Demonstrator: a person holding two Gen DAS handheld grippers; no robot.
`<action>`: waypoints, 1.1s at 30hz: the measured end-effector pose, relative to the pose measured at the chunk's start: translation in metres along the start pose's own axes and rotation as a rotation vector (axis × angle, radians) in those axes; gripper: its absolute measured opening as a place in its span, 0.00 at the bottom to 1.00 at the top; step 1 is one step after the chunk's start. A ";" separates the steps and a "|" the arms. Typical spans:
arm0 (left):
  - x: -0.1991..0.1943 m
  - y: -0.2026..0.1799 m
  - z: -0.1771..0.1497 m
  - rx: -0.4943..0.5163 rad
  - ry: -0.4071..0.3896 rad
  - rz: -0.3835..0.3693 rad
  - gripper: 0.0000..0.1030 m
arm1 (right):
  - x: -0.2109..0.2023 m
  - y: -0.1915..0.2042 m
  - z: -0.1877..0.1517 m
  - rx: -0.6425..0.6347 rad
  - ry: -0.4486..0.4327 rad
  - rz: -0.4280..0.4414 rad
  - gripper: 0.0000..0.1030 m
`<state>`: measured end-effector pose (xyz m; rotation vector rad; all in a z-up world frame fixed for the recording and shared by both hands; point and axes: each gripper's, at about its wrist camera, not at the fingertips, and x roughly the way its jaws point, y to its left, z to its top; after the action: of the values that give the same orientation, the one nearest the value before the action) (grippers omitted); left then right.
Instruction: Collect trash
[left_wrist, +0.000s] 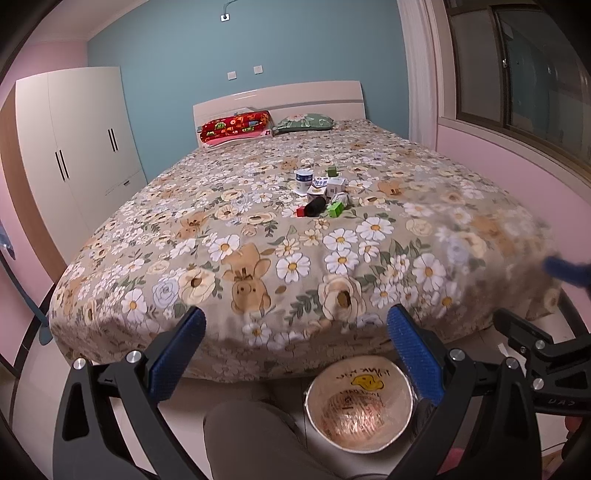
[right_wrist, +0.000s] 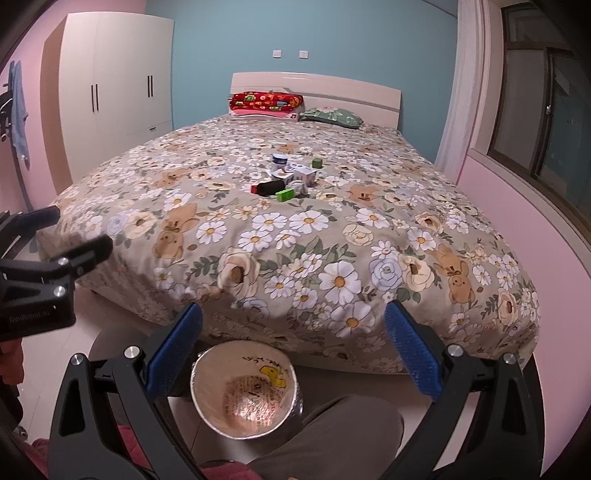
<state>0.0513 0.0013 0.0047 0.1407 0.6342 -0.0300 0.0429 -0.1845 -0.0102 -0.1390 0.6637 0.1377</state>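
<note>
Left claw (left_wrist: 295, 354): fingers spread wide, nothing held, raised at the foot of the bed (left_wrist: 258, 229). Right claw (right_wrist: 293, 350): likewise wide apart and bare.

Trash pile (left_wrist: 321, 190): small cluster mid-bed, well apart from both claws. Contents: 1 white cup (left_wrist: 304, 181), several white cartons (left_wrist: 334, 184), 1 black cylinder (left_wrist: 314, 206) lying flat, 2 green blocks (left_wrist: 335, 209), crumpled wrapper.

Lined bin (left_wrist: 360, 404): on floor just beside the bed's foot, below the claws, interior bare.

Person's knee (left_wrist: 251, 439): beside bin.
</note>
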 end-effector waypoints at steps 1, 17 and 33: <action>0.005 0.000 0.004 -0.002 0.002 0.000 0.97 | 0.004 -0.003 0.004 0.002 0.002 0.001 0.94; 0.117 0.002 0.089 0.008 0.063 -0.030 0.97 | 0.115 -0.045 0.093 0.000 0.040 0.001 0.94; 0.285 0.022 0.131 0.021 0.195 -0.052 0.97 | 0.279 -0.030 0.141 -0.025 0.179 0.057 0.94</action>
<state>0.3592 0.0095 -0.0573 0.1484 0.8320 -0.0736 0.3499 -0.1672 -0.0712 -0.1576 0.8451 0.1899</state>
